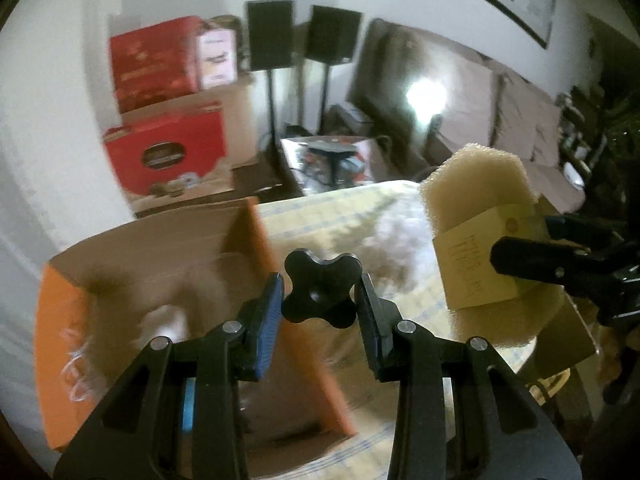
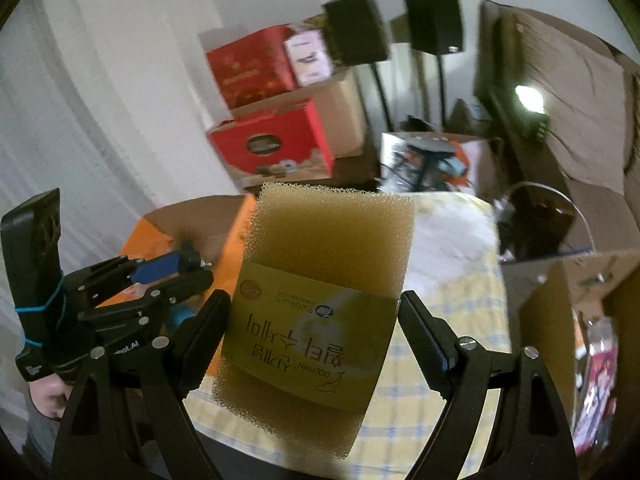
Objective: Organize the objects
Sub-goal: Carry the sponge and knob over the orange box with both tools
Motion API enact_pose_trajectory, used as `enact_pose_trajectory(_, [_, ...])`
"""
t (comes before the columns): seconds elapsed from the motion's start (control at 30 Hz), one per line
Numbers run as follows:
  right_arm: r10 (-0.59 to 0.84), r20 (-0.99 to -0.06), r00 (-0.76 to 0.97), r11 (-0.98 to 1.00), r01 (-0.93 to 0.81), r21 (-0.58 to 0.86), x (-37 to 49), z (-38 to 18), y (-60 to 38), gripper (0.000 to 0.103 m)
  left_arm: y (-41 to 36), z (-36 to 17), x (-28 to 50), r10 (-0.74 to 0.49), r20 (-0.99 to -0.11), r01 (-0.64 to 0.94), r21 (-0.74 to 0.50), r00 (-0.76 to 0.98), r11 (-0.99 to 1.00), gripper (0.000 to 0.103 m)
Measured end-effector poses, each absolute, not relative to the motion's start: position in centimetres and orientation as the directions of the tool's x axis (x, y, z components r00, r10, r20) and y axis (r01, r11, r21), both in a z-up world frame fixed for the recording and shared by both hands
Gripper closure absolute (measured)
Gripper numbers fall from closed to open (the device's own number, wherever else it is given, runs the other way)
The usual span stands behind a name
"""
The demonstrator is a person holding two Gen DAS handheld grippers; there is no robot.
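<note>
The black star knob (image 1: 320, 292) sits pinched between the left gripper (image 1: 320, 300) pads, held above the near right wall of the orange box (image 1: 56, 312). The sponge (image 2: 328, 280), wrapped in a yellow label, is clamped in the right gripper (image 2: 316, 320), in the air well right of the orange box over the checked tablecloth (image 1: 320, 216). To do the step well, I would carry each piece fully over the orange box's open mouth and lower it before letting go, one at a time so the tools do not collide.
</note>
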State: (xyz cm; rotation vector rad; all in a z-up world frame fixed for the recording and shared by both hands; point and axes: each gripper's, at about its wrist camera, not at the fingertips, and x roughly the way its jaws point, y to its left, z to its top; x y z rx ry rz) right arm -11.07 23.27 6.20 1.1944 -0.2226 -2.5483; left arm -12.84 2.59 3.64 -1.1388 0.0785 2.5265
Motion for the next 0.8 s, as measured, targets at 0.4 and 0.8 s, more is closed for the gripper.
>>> enact_pose_trajectory(0.4, [-0.465,-0.714,-0.524,-0.879,0.371,0.300,-14.3,7.2,13.3,0.017,-7.8,4.0,-12.1,0.192,-0.737,-0.195,-0.083,-0.649,-0.977,0.069])
enact_pose_trajectory(0.8, [-0.534,-0.725,-0.434,-0.827,0.447,0.341,-16.6,5.9,4.7,0.017,-15.8,1.5,-11.6,0.118,-0.773,-0.068,-0.097,-0.624,-0.993,0.069])
